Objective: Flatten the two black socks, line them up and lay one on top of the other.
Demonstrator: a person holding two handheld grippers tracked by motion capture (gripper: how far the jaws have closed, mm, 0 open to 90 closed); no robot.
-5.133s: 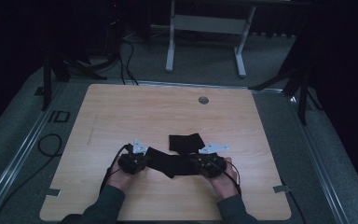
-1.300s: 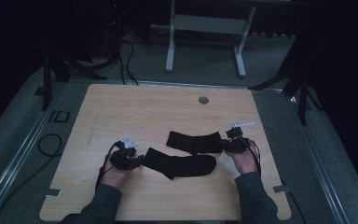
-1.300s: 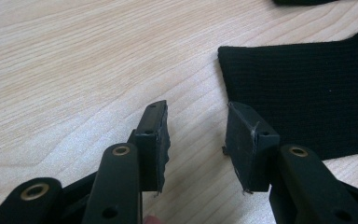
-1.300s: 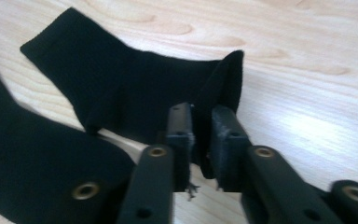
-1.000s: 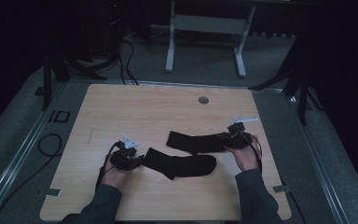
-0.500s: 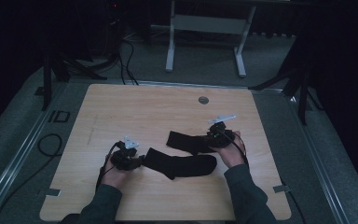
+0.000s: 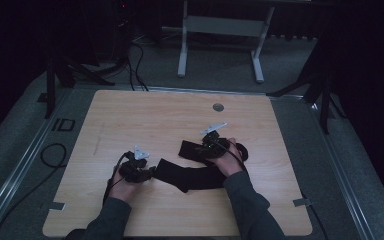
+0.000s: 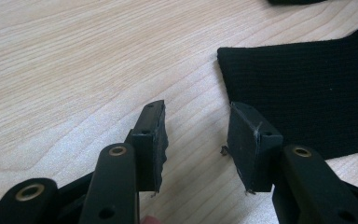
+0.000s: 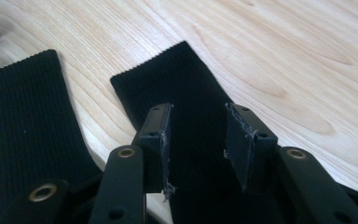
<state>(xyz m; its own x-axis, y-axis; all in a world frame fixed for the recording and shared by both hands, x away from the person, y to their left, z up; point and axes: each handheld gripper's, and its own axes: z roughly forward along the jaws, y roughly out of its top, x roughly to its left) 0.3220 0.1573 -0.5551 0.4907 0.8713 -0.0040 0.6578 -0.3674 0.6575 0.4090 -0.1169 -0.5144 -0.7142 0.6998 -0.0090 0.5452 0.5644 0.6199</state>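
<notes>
So two black socks are laid out on the tabletop [image 7: 130, 115], and the pairing job looks to be in its early stage. The near sock [image 7: 190, 176] is stretched across the middle of the front half, with the far sock [image 7: 192, 149] just behind it, toward 12 o'clock, the two apparently touching or overlapping at their right ends.

What's changed: a second ago the right gripper [image 7: 203, 148] was parked out at the far sock's 3 o'clock end; now it's been swung in toward 9 o'clock and is set over that sock's cuff end. In the right gripper view its fingers [image 9: 156, 140] are spread, with the ribbed far sock [image 9: 196, 121] lying between and under them, nothing pinched yet. So a grab of that sock is probably being lined up.

The left gripper [image 7: 147, 173] hasn't been moved at all; it's kept at the 9 o'clock end of the near sock. In the left gripper view its fingers [image 8: 151, 140] are spread too, with the near sock [image 8: 307, 93] just beside the right finger and bare wood between them.
</notes>
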